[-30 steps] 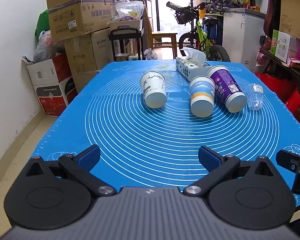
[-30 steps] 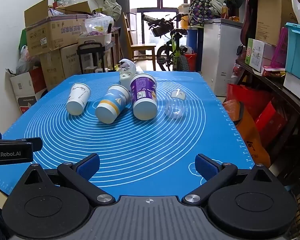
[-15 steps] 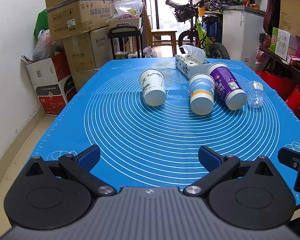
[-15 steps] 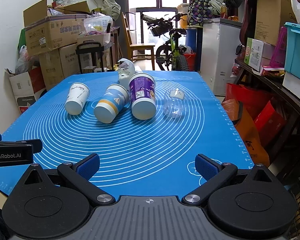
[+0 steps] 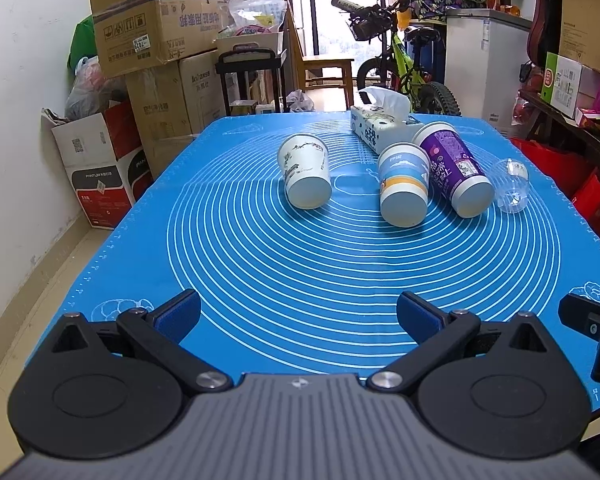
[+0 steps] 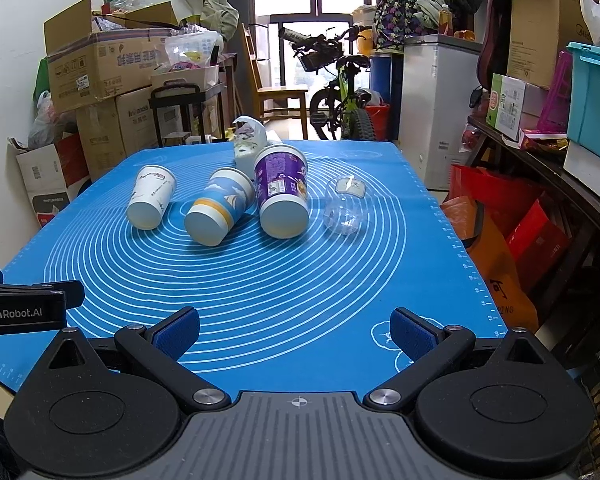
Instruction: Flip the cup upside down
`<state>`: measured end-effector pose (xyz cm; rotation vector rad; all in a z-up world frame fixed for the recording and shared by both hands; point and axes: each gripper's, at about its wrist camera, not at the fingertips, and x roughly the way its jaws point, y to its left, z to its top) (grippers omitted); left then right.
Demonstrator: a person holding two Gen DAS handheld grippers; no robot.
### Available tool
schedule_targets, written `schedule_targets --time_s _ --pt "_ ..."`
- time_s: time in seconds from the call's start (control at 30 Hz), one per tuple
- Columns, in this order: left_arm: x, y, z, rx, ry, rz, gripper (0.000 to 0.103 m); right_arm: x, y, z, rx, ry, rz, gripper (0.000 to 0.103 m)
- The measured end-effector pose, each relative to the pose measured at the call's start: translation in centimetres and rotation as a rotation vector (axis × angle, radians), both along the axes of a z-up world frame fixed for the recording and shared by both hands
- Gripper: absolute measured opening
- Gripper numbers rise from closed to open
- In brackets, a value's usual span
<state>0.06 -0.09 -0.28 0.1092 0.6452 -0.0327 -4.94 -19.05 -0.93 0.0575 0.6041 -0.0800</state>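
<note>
The left gripper (image 5: 298, 316) sits low at the near edge of the blue mat (image 5: 340, 280), pointing toward 12 o'clock, its blue-padded fingers (image 5: 178, 314) spread wide with nothing between them. The right gripper (image 6: 296, 330) is posed the same way at the near edge, level and aimed at 12 o'clock, its jaws likewise wide apart and empty. Each gripper shows at the edge of the other's view: the right one at 3 o'clock in the left wrist view, the left one at 9 o'clock in the right wrist view.

Four cups lie on their sides across the far half of the mat, well apart from both grippers, bases turned toward the cameras. Counted from 9 to 3 o'clock: one white paper cup (image 5: 305, 176), one blue-and-white cup (image 5: 404, 190), one purple cup (image 5: 454, 174) touching the blue-and-white one, and one clear plastic cup (image 5: 510, 186) just beside the purple one. One tissue box (image 5: 380, 126) stands behind the cups at 12 o'clock.
</note>
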Motion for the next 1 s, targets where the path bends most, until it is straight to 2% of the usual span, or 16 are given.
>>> schedule_targets --time_s 1.0 --pt "0.04 0.06 0.07 0.003 0.005 0.003 0.103 0.06 -0.32 -0.29 0.001 0.006 0.0 0.1"
